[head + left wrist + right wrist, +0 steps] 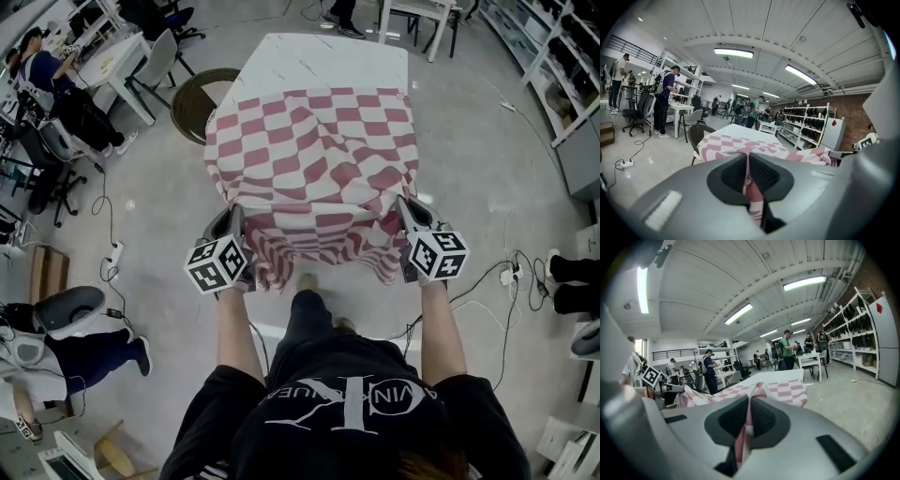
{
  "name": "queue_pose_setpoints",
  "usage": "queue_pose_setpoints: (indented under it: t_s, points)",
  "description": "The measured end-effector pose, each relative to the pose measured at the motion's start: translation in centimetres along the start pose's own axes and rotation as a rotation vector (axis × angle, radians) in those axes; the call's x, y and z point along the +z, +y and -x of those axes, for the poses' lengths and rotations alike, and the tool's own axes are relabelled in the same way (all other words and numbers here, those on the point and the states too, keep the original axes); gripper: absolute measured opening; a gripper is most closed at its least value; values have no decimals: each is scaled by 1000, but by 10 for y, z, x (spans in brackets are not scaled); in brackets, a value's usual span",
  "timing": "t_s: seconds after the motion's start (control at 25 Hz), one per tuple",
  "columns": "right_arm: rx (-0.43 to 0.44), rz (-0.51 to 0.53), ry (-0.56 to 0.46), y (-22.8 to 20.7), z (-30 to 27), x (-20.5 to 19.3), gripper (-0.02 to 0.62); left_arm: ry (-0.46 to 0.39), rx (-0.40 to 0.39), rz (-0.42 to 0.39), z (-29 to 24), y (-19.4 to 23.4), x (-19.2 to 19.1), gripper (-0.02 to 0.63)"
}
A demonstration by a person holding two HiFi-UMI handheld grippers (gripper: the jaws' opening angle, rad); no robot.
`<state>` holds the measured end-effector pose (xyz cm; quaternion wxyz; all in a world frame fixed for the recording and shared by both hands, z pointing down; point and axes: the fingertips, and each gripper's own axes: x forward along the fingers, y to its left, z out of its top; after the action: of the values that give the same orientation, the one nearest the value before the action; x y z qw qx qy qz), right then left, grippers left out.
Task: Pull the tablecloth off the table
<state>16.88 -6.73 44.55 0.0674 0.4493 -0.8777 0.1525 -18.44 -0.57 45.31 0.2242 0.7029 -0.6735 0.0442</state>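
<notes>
Now your left gripper [235, 219] and right gripper [405, 210] each pinch the tablecloth [309, 141], which stretches lengthwise away from you over the table [323, 58].

Red/white checked tablecloth [309, 155] rumpled, covers near half of white table [323, 61], near edge lifted.

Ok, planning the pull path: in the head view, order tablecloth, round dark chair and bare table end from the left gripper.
1. tablecloth, clamped in the left gripper.
2. round dark chair, off to the left.
3. bare table end, beyond the cloth.
</notes>
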Motion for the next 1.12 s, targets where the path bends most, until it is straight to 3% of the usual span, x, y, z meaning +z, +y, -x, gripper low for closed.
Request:
queue_pose_setpoints:
  t_s: [0.32, 0.52, 0.92, 1.12]
  points:
    - [49, 24, -14, 13, 36, -7, 15, -65, 63, -4, 52, -14, -22, 20]
    - [66, 26, -28, 21, 51, -12, 15, -71, 66, 8, 73, -18, -33, 19]
    - [73, 19, -52, 36, 57, 6, 15, -90, 49, 7, 93, -23, -16, 20]
    - [77, 14, -41, 51, 68, -5, 15, -70, 51, 31, 111, -14, -30, 19]
